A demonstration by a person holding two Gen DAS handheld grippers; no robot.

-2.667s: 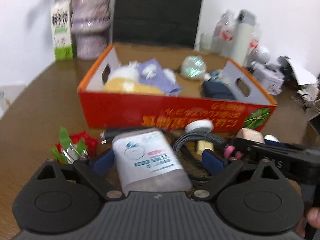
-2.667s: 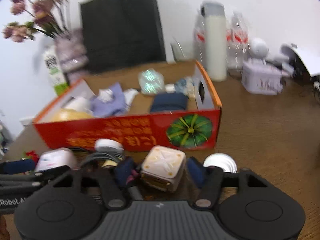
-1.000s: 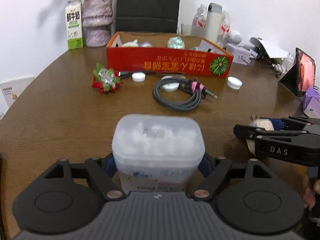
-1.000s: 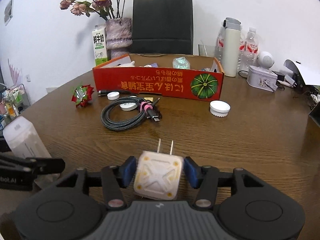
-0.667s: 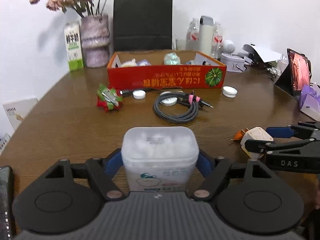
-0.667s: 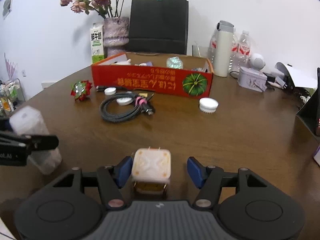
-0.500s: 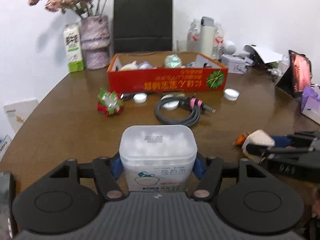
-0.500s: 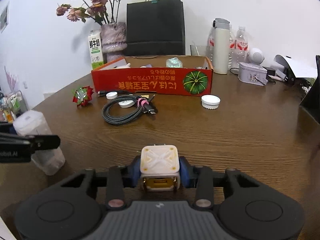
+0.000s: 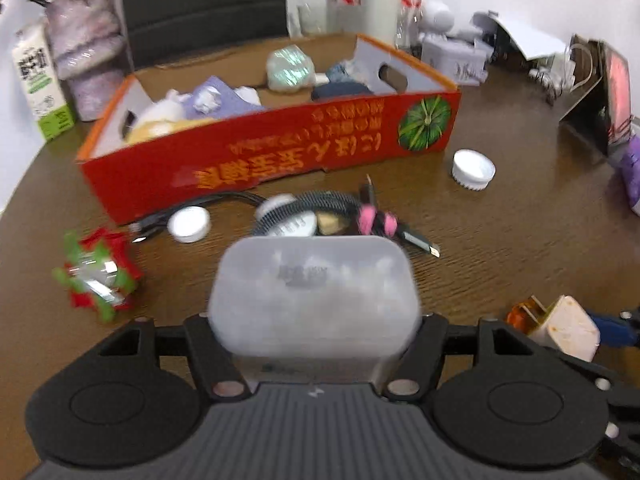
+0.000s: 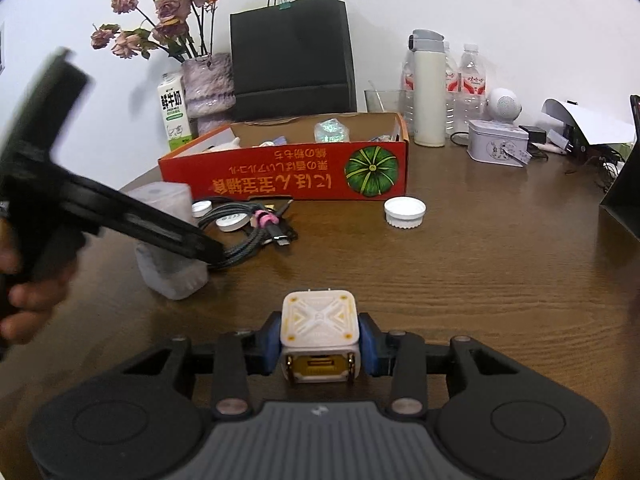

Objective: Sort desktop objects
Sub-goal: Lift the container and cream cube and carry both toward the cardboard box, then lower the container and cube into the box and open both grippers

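My left gripper (image 9: 314,332) is shut on a translucent cotton-swab box (image 9: 314,296), held above the table and facing the red cardboard box (image 9: 280,156); the swab box also shows in the right wrist view (image 10: 168,240). My right gripper (image 10: 319,344) is shut on a white cube charger (image 10: 319,332), low over the table; the charger also shows in the left wrist view (image 9: 560,332). The red box (image 10: 288,176) holds cloths and small items. A coiled grey cable (image 9: 320,208), two white discs (image 9: 188,224) and a red-green bow (image 9: 96,280) lie before it.
A white lid (image 10: 404,212) lies right of the box. Behind stand a black bag (image 10: 292,60), vase (image 10: 208,84), milk carton (image 10: 174,116), thermos (image 10: 428,88), bottles and a tin (image 10: 500,148). A dark stand (image 10: 624,200) is at the right edge.
My left gripper has moved forward toward the red box with the swab box, tilting it. My right gripper keeps hold of the charger and has barely moved.
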